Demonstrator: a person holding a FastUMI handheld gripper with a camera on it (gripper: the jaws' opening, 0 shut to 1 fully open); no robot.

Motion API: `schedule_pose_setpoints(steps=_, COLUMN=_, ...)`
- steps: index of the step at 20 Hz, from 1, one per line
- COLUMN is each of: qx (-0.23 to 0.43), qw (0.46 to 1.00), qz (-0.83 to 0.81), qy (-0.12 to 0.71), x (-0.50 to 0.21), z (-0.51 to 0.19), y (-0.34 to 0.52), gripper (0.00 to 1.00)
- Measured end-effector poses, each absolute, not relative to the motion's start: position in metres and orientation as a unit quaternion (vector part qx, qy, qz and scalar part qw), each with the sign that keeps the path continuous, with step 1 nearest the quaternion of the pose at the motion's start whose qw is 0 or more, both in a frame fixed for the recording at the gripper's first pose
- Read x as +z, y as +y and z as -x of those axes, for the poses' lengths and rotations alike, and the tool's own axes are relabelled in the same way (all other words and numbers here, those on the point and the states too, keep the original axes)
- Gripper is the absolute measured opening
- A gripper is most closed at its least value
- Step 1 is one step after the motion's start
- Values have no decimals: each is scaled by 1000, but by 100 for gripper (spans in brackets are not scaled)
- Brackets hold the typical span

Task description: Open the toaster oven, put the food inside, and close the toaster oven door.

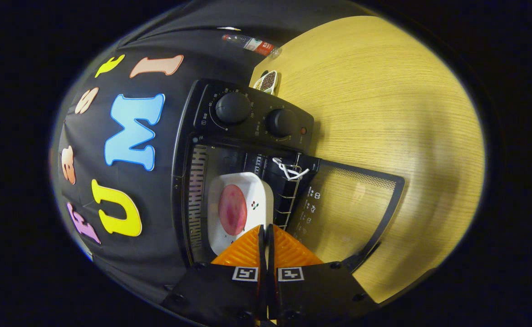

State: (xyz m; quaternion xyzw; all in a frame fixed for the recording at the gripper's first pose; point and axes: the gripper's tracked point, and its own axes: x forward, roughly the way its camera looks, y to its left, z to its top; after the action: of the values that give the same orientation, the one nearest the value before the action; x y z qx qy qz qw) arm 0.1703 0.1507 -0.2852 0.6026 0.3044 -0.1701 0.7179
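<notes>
Now jaws pinch plate (pixel 238 206) rim inside toaster oven (pixel 248 150).

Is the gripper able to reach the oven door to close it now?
Probably yes. The gripper is shut on the plate at the oven mouth; once it lets go, the open door lies just beside it, nothing between.

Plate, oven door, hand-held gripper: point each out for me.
plate (pixel 229 190): gripper view, white rim above the food.
oven door (pixel 352 204): gripper view, glass pane, door open.
hand-held gripper (pixel 266 229): gripper view, between the fingertips, pinching the plate's rim.
</notes>
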Motion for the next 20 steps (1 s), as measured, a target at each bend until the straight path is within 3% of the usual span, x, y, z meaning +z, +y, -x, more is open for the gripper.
schedule_pose_setpoints(steps=10, qx=-214, qw=707, qz=-613, qy=280, x=-306, z=-210, y=164, gripper=2)
schedule_pose_setpoints(steps=15, qx=-191, qw=709, qz=-623, qy=269, x=-299, z=-218, y=177, gripper=11)
schedule_pose_setpoints(steps=17, qx=-175, qw=716, qz=-623, qy=261, x=-287, z=-221, y=179, gripper=37)
schedule_pose_setpoints(steps=18, qx=-169, qw=722, qz=-618, qy=261, x=-284, z=-220, y=179, gripper=63)
schedule_pose_setpoints(steps=20, qx=-162, qw=731, qz=-606, qy=269, x=-275, z=-211, y=176, gripper=77)
